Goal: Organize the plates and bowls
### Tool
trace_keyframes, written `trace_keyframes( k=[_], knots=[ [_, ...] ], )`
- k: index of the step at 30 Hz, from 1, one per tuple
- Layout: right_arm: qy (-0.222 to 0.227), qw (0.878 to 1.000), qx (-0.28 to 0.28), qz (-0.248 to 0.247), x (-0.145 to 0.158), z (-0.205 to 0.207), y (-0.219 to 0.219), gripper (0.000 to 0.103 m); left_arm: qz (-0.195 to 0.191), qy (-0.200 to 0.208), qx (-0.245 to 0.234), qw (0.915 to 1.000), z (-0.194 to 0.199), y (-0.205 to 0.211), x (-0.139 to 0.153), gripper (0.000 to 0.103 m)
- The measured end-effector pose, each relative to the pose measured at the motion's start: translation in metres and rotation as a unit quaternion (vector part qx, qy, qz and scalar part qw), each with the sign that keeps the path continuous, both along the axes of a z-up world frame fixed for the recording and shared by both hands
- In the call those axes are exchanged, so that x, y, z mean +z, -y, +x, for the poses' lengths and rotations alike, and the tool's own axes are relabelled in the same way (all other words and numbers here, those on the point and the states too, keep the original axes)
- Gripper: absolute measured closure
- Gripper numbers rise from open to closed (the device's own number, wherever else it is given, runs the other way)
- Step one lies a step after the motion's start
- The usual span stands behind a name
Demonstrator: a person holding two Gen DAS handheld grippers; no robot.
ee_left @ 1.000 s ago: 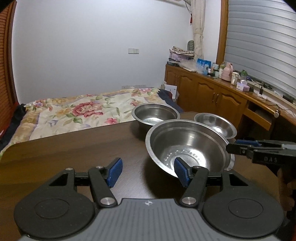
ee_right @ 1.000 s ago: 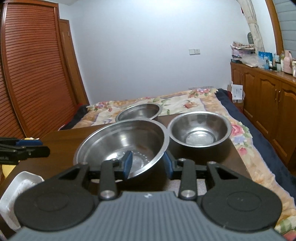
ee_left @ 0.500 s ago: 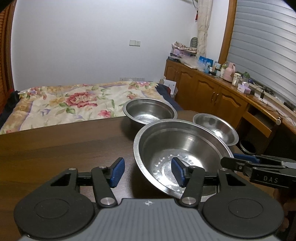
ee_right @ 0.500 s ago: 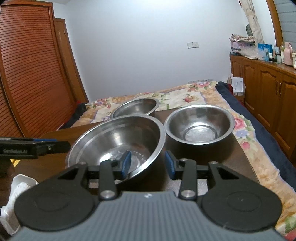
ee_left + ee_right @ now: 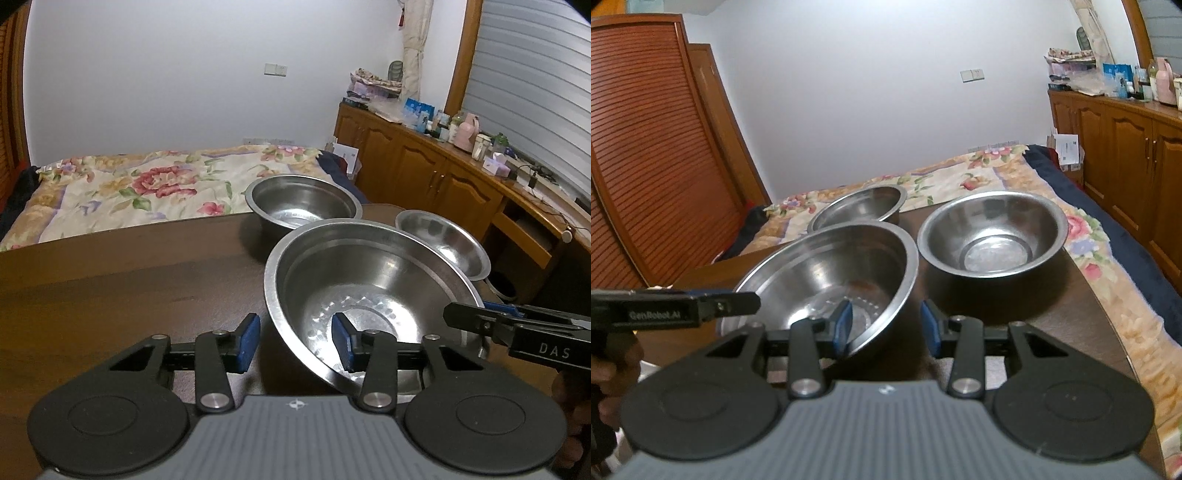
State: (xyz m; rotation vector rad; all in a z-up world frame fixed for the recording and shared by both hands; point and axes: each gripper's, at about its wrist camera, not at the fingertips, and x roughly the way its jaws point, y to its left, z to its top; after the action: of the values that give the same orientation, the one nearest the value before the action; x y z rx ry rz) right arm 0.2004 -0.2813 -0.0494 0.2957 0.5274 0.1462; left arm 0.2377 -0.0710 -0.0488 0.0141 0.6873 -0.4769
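Note:
Three steel bowls stand on a dark wooden table. The large bowl is nearest; it also shows in the right wrist view. My left gripper is open and straddles its near-left rim, right pad inside the bowl. My right gripper is open and straddles its near-right rim, left pad inside. A medium bowl stands behind, also in the right wrist view. A third bowl stands at the right.
A bed with a floral quilt lies beyond the table's far edge. Wooden cabinets with clutter on top run along the right wall. A slatted wooden door is on the left. A white object shows at the right wrist view's lower left.
Both grippers have moved in on the large bowl. The left gripper has narrowed and now straddles its left rim; the right gripper still straddles the right rim. The bowls have not moved.

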Motion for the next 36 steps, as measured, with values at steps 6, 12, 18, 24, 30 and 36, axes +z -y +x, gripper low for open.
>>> trace_keyframes(
  k=[6, 12, 18, 24, 30, 36],
  knots=[
    [-0.002, 1.0, 0.004, 0.009, -0.002, 0.001, 0.001, 0.061, 0.0, -0.001, 0.0, 1.0, 0.001, 0.001, 0.0, 0.069],
    [-0.001, 1.0, 0.009, 0.012, -0.002, 0.002, 0.0, 0.068, 0.002, -0.006, -0.005, 1.0, -0.003, 0.001, -0.001, 0.077],
    [-0.001, 0.999, 0.016, 0.03, -0.002, -0.003, 0.002, 0.075, -0.007, 0.002, -0.016, 0.9998, -0.018, -0.006, 0.006, 0.077],
    [0.013, 0.999, 0.019, 0.03, 0.005, -0.021, 0.001, 0.075, -0.014, 0.016, -0.029, 0.9993, -0.041, -0.013, 0.017, 0.077],
    [0.027, 0.999, 0.025, 0.032, 0.009, -0.042, 0.001, 0.075, -0.019, 0.017, -0.043, 0.9988, -0.06, -0.016, 0.017, 0.077],
    [0.025, 0.998, 0.03, 0.043, 0.004, -0.056, 0.007, 0.075, -0.005, 0.029, -0.048, 0.9984, -0.08, -0.013, 0.011, 0.077]
  ],
)
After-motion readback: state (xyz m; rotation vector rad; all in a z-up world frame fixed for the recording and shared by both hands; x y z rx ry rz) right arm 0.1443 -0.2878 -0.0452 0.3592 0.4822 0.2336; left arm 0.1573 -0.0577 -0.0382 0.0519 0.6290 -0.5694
